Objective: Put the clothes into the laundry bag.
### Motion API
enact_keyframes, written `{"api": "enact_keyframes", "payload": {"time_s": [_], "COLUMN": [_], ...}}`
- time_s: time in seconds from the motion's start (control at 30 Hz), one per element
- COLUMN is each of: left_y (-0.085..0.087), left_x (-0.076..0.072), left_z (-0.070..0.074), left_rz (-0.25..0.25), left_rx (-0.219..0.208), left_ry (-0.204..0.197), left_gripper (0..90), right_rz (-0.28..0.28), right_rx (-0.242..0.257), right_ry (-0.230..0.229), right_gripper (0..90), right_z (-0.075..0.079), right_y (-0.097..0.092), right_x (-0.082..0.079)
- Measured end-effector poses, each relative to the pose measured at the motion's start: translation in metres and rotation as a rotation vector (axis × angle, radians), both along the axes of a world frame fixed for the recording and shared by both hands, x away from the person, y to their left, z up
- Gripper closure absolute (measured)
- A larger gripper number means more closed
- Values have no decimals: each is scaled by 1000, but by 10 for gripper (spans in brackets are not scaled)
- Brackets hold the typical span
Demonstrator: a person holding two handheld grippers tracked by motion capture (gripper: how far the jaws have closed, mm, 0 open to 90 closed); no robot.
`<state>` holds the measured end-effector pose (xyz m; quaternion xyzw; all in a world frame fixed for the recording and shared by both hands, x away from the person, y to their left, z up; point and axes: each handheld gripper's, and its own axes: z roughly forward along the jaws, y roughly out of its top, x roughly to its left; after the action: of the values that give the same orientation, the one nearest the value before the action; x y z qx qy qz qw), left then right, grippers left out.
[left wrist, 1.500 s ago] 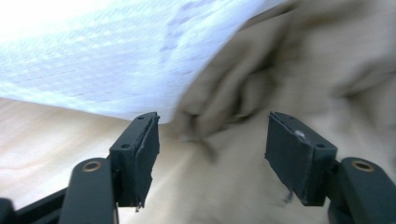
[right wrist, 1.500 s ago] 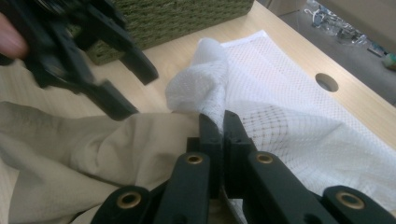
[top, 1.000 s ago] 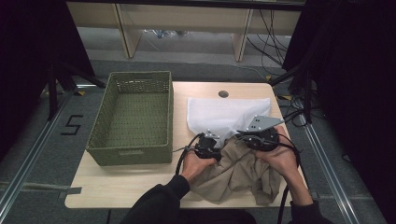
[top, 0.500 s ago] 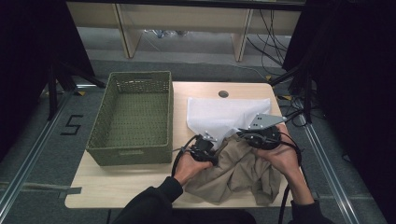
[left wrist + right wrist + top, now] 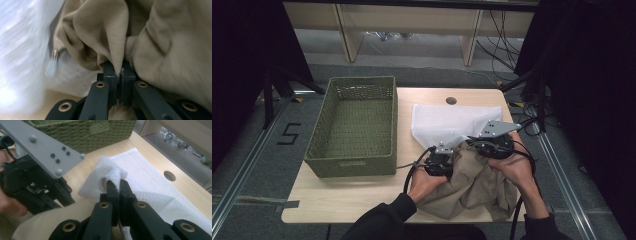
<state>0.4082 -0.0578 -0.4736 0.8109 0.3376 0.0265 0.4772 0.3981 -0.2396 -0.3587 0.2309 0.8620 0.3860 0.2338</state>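
Observation:
A crumpled tan garment (image 5: 472, 185) lies at the table's near edge, partly over a white mesh cloth (image 5: 447, 125). My left gripper (image 5: 450, 163) sits at the garment's left side. In the left gripper view its jaws have just been closing and now stand shut (image 5: 117, 68) on a fold of the tan garment (image 5: 162, 50), with a zipper pull (image 5: 51, 66) hanging to their left. My right gripper (image 5: 473, 144) is at the garment's far edge. Its jaws are shut (image 5: 116, 185) on a rolled-up corner of the white cloth (image 5: 150, 185). The left gripper (image 5: 32, 187) shows close beside it.
A green woven basket (image 5: 354, 167) stands on the left half of the wooden table (image 5: 337, 200). A round cable hole (image 5: 451, 100) is near the far edge. Cables trail from both grippers toward the person. Shelf legs and wires stand beyond the table.
The left gripper has shifted a little to the right, toward the right gripper, and the tan garment has bunched up between them. The right gripper has stayed put.

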Motion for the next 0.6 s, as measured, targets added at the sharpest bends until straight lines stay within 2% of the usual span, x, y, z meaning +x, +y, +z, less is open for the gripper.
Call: {"api": "enact_keyframes", "payload": {"time_s": [0.07,0.1,0.13,0.23,0.27,0.33,0.4,0.43,0.5,0.6], "left_y": [-5,-6,-5,4,5,12,19,23,33,44], "left_x": [3,7,11,29,33,40,40,39,36,28], "left_z": [2,2,2,2,2,5,9,11,15,14], "left_rz": [27,38,71,132,192,229,237,232,239,225], "left_rx": [-32,-22,-37,-9,-57,-63,-59,-43,-51,-51], "left_ry": [-7,-16,-2,-22,-13,-10,-21,-34,-44,-26], "left_gripper": [864,865,865,868,869,869,869,868,867,849], "right_rz": [6,0,-2,3,0,8,10,9,11,13], "right_rx": [0,1,2,2,8,11,15,17,22,15], "right_ry": [-5,-7,-12,-16,-15,-14,-12,-14,-6,-3], "right_gripper": [898,898,898,898,898,898,898,898,898,898], "right_z": [2,4,5,8,8,9,8,8,6,4], "right_y": [2,2,2,-1,-1,-2,-1,-1,0,1], "right_x": [-3,-4,-5,-8,-9,-10,-10,-10,-10,-10]}}
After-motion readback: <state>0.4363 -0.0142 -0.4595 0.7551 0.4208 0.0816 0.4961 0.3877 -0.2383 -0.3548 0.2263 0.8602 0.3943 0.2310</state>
